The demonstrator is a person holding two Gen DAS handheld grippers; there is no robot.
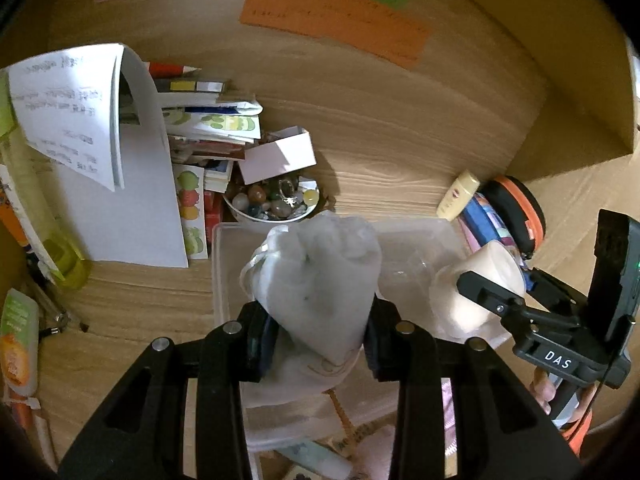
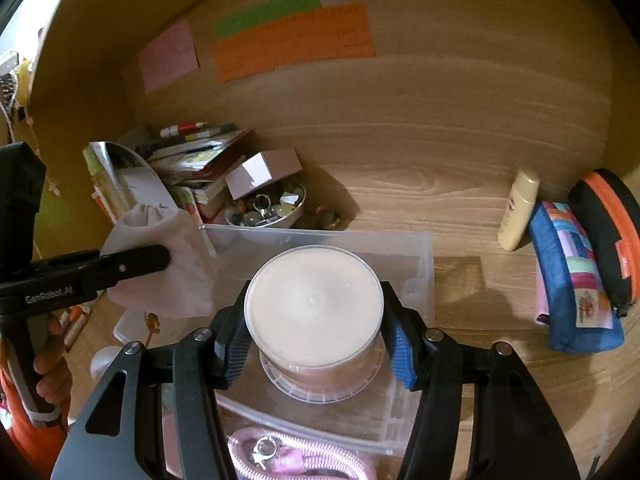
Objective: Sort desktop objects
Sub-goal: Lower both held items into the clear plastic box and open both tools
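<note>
Left wrist view: left gripper [image 1: 320, 336] clamps a soft white drawstring cloth pouch [image 1: 316, 284] above the clear plastic storage bin [image 1: 218, 272]. Right gripper [image 2: 316, 344] pinches a round translucent lidded tub [image 2: 314, 304] over the same bin. Risk: the limp pouch may sag out; the smooth tub may slip and tip.

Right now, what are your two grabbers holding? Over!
Left gripper shut on white cloth pouch. Right gripper shut on round lidded tub. Both above clear plastic bin. Nothing blocking.
</note>
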